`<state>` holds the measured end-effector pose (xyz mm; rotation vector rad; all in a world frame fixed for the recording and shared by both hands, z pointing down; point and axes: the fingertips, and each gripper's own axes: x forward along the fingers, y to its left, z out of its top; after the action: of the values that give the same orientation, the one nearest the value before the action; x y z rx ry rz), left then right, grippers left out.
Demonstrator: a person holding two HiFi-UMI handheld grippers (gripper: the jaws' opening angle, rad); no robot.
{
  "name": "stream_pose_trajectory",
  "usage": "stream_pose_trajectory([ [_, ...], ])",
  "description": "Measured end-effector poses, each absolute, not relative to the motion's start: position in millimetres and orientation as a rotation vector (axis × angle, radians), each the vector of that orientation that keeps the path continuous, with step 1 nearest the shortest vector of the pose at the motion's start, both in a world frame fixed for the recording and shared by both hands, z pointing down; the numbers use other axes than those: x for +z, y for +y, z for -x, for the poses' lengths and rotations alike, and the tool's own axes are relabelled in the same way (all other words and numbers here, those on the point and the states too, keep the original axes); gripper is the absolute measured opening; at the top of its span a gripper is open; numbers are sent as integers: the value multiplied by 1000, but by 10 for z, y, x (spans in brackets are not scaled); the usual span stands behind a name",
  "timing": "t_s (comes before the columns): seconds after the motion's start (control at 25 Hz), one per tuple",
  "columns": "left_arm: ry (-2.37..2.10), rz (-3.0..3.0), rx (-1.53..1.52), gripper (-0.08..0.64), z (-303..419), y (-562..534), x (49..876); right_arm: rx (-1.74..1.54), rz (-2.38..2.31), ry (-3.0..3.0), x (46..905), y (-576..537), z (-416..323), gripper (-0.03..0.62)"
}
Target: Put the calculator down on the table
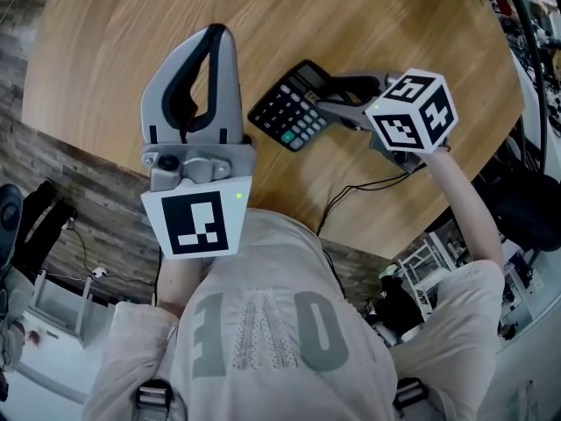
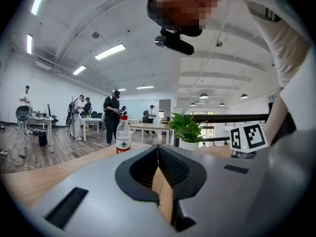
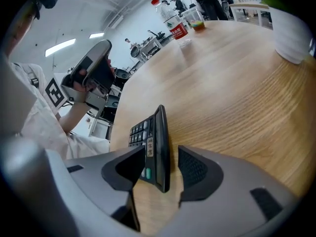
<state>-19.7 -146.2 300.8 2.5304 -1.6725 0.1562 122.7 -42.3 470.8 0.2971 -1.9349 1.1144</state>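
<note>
A black calculator with grey and green keys sits low over the round wooden table, near its front edge. I cannot tell whether it rests on the wood. My right gripper reaches it from the right. In the right gripper view the calculator stands between the spread jaws of that gripper. A gap shows beside the right pad. My left gripper hovers to the left of the calculator with its tips together and nothing in it. The left gripper shows only wood behind its jaws.
A water bottle and a plastic cup stand at the far side of the table. A white plant pot sits at the right. A thin black cable lies near the front edge. People stand far back in the room.
</note>
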Motion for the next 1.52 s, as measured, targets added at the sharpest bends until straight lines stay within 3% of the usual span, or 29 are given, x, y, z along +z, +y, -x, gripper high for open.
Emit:
stream_pose_trajectory([
  [0.72, -1632, -2745, -124, 9, 244, -996, 1991, 770, -797, -2094, 3499, -435, -1318, 210],
  [1.0, -1509, -2925, -297, 9, 70, -629, 1329, 610, -1271, -2265, 2401, -394, -1376, 209],
  [1.32, -1310, -3063, -490, 9, -223, -290, 904, 328, -1865, -2278, 1728, -145, -1594, 209],
  [1.52, -1313, -3104, -435, 9, -229, -190, 873, 139, -2215, -2183, 1383, 127, -1681, 207],
])
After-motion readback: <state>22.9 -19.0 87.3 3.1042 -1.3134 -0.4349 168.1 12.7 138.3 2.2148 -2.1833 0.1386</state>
